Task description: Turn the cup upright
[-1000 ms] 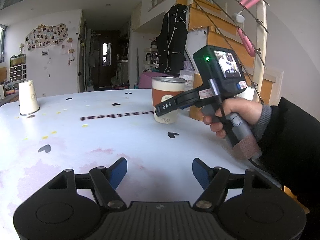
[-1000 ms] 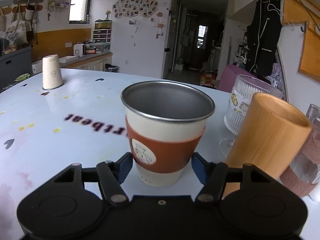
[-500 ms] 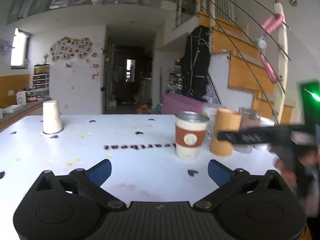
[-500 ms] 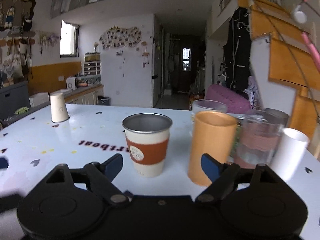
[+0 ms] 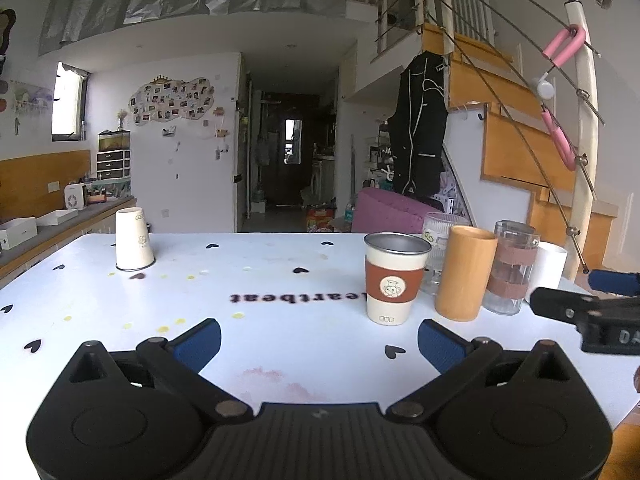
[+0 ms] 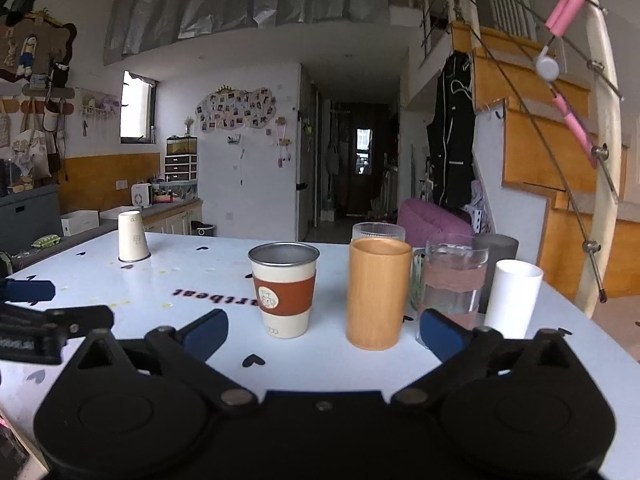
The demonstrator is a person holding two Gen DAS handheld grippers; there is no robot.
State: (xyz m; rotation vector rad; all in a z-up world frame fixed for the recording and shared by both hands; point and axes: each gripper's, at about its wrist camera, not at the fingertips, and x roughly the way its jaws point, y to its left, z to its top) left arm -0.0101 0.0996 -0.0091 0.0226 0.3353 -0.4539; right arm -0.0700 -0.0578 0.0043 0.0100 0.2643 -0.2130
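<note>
Cup: the steel cup with the brown sleeve (image 5: 394, 280) is standing upright, mouth up, on the white tabletop (image 5: 280, 292). From my left cam it's around 1 o'clock, and from my right cam (image 6: 285, 290) it's more like 11 o'clock.

Left tongs: my left tongs (image 5: 319, 340) are spread wide with nothing between the blue pads, hovering low over the tabletop and well apart from the cup. I can also spot them poking in at 9 o'clock on the right cam (image 6: 40, 312).

Right tongs: same deal, my right tongs (image 6: 323, 330) are wide apart and holding nothing. The cup sits past the left pad, not between them. Their tip shows at 3 o'clock on the left cam (image 5: 580, 304).

Neighbours: just right of the cup there's a bamboo tumbler (image 6: 378, 292), close beside it but I can't tell if they touch. Then a glass with a pinkish band (image 6: 454, 284), a white cylinder cup (image 6: 514, 298), a ribbed glass (image 6: 378, 233) behind, and a grey cup (image 6: 496, 246) at the back.

Other cup: a white paper cup (image 5: 133, 239) sits mouth down way off at 10 o'clock, well apart from the cluster.

Tabletop print: little black hearts plus upside-down lettering (image 5: 296, 298) just left of the steel cup.
</note>
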